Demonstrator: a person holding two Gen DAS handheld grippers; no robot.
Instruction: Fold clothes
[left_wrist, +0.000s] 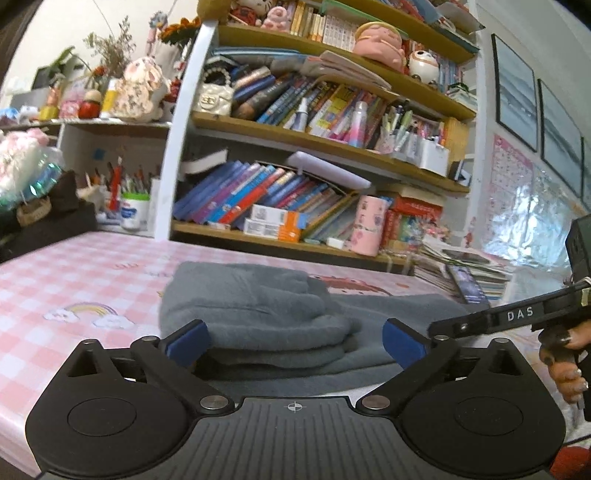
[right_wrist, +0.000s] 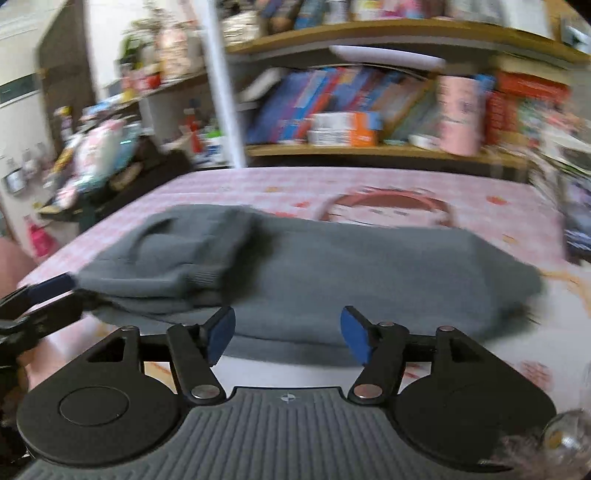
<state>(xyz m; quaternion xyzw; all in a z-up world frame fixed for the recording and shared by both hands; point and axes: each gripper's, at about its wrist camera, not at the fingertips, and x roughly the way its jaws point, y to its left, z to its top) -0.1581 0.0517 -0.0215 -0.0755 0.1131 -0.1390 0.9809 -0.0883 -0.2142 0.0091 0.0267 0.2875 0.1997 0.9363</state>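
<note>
Both grippers off the grey garment, jaws apart, nothing held.

From the left wrist I see my left gripper (left_wrist: 295, 341) spread as wide as it goes, its blue pads either side of the near edge of the grey garment (left_wrist: 258, 314) without pressing it. The garment lies on the pink checked tablecloth (left_wrist: 74, 280), one end folded over into a thicker stack. From the right wrist, blurred, my right gripper (right_wrist: 288, 334) stands partly open just short of the cloth's near hem, empty. A hand (left_wrist: 561, 354) grips the right gripper's handle at the edge of the left view. A crowded bookshelf (left_wrist: 314, 155) rises behind the table.
</note>
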